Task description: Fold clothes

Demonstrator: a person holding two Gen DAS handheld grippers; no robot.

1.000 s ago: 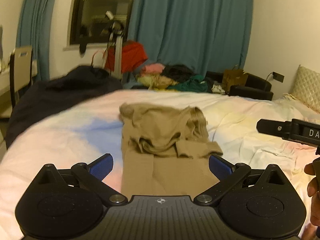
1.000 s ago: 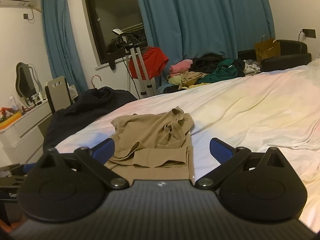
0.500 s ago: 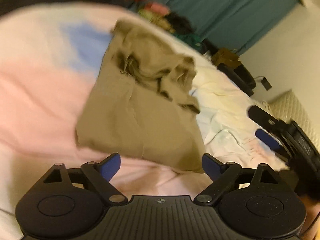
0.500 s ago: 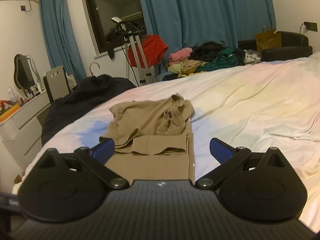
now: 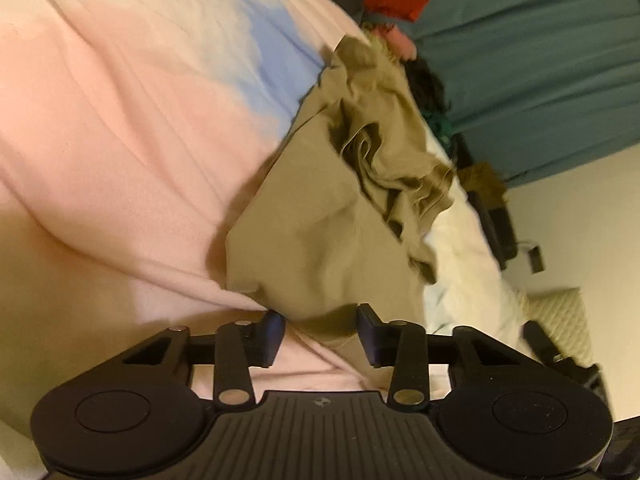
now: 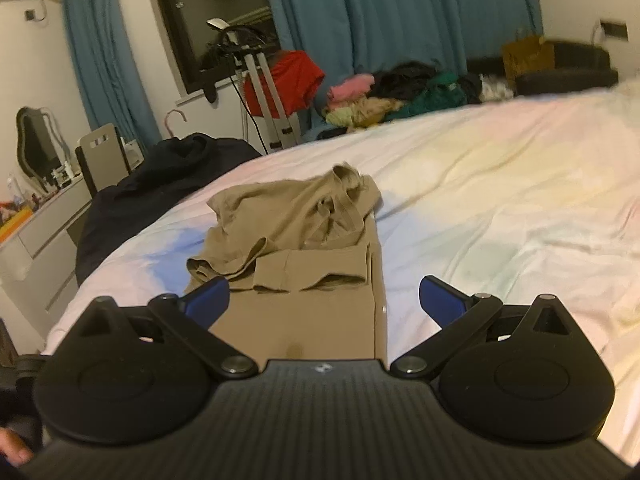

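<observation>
A tan garment [image 5: 320,216] lies partly folded on the pastel bedsheet [image 5: 120,128], its bunched upper part at the far end. In the left wrist view, my left gripper [image 5: 321,324] is tilted and low at the garment's near corner. Its jaws are narrowed but still apart, with a fold of the hem between the fingertips [image 5: 276,326]. The right wrist view shows the tan garment [image 6: 304,240] lengthwise, its flat near end under my right gripper [image 6: 324,296]. That gripper hovers wide open and holds nothing.
A dark heap of clothing [image 6: 160,184] lies at the bed's left edge. Beyond the bed are a pile of mixed clothes [image 6: 400,96], a drying rack with a red garment [image 6: 288,80] and teal curtains [image 6: 400,12]. A dresser [image 6: 36,236] stands at left.
My left gripper has dropped and rolled toward the garment's near corner, and its jaws have narrowed around the hem. My right gripper has moved slightly and stays wide open.
</observation>
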